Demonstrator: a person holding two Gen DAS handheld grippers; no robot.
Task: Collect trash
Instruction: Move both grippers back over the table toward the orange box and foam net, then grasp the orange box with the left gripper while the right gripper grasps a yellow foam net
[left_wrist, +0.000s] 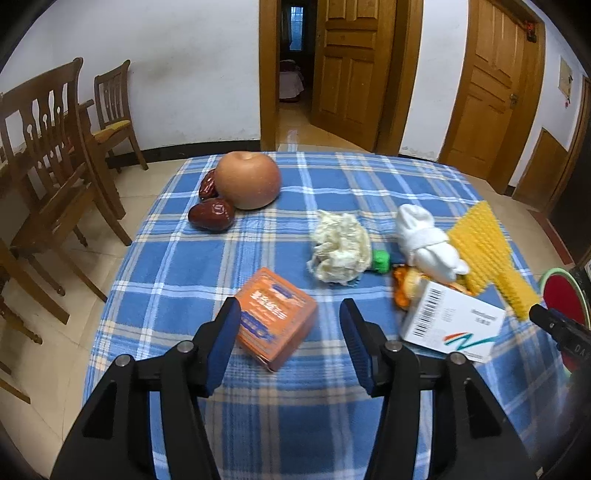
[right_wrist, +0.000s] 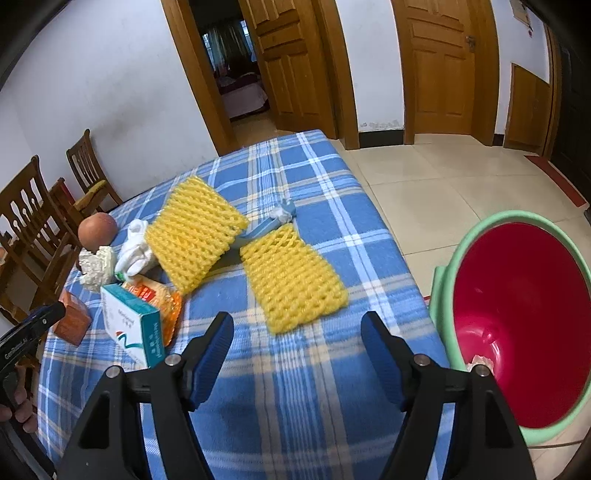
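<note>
Table w/ blue-white plaid cloth (left_wrist: 295, 406) carries the clutter. Left gripper (left_wrist: 290, 314) hangs over the near part of the cloth, blue-padded jaws parted at a moderate gap, nothing pinched; small orange cardboard box (left_wrist: 277, 317) lies just ahead, close to the left finger, not clearly touching. Beyond it: crumpled off-white tissue wad (left_wrist: 340, 247), small green plastic piece (left_wrist: 380, 261) beside it, rolled white sock bundle (left_wrist: 428, 240), white carton w/ barcode and teal-red logo (left_wrist: 450, 323) resting on an orange-yellow crinkly wrapper (left_wrist: 402, 291). Far left of the cloth: big tan round fruit, apple-like (left_wrist: 246, 181), touching two dark red dates (left_wrist: 211, 215).

Right gripper (right_wrist: 297, 325) also over the cloth, jaws wide apart, empty. Flat yellow foam net sleeve (right_wrist: 293, 280) lies just ahead, between the fingertips' lines but apart from them. Second yellow foam net sleeve (right_wrist: 194, 232) is propped up, tilted, against the sock and wrapper pile. Pale blue strip w/ a small white wad (right_wrist: 282, 216) sits between the two sleeves at the far end. Red bucket w/ mint-green rim (right_wrist: 524, 332) stands on the tiled floor off the table's right edge; small pale scrap (right_wrist: 478, 360) at its bottom. Wooden chairs (left_wrist: 48, 162) left of the table.
</note>
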